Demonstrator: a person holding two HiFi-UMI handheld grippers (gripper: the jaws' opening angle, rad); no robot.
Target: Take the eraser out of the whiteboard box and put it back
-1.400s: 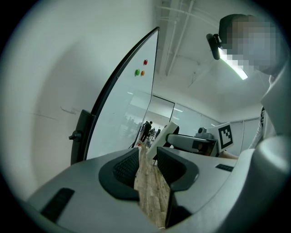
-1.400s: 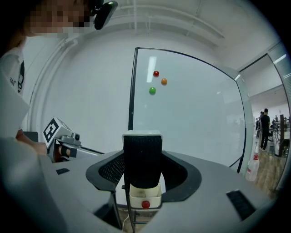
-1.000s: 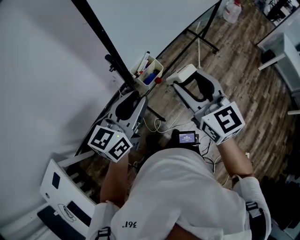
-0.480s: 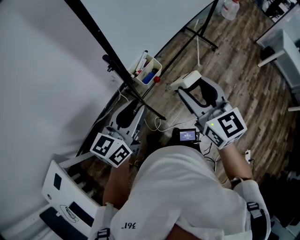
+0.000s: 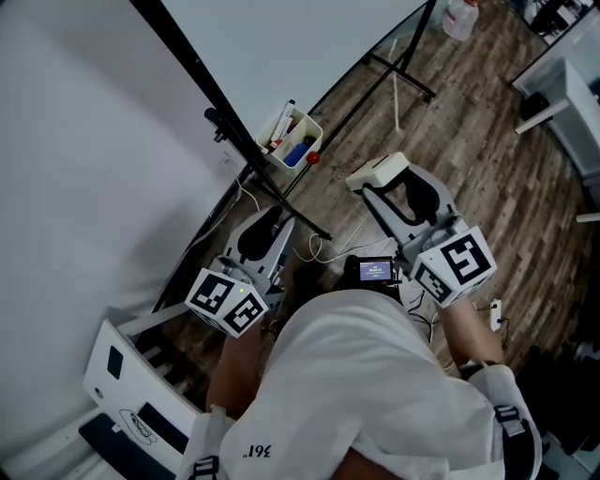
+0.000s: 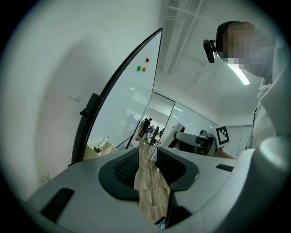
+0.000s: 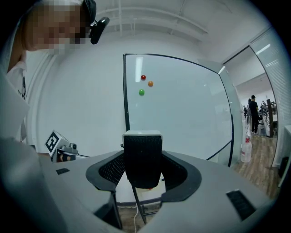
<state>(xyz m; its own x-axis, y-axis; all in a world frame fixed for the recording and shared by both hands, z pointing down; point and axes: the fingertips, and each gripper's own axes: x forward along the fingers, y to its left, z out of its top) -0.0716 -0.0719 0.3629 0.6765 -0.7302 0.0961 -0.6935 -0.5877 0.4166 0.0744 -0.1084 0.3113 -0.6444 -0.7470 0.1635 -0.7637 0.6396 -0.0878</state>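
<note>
The eraser (image 5: 376, 172), white on top with black felt below, is clamped in my right gripper (image 5: 382, 180), which is shut on it in the air to the right of the whiteboard box (image 5: 298, 141). In the right gripper view the eraser (image 7: 142, 157) fills the gap between the jaws of the right gripper (image 7: 142, 160) and faces the whiteboard. The cream box holds markers and a blue item and hangs on the whiteboard frame. My left gripper (image 5: 272, 218) hovers lower left of the box. In its own view the left gripper (image 6: 146, 157) is open by a narrow gap, holding nothing, and the box (image 6: 97, 148) shows at left.
The whiteboard (image 7: 182, 109) carries red, orange and green magnets (image 7: 143, 77). Its black stand legs (image 5: 394, 66) and white cables (image 5: 314, 251) lie on the wood floor. A plastic bottle (image 5: 461, 19) stands far back. A small screen (image 5: 375, 272) is at the person's chest.
My right gripper has carried the eraser away from the box, back and to the right toward the person. The left gripper has shifted only slightly.
</note>
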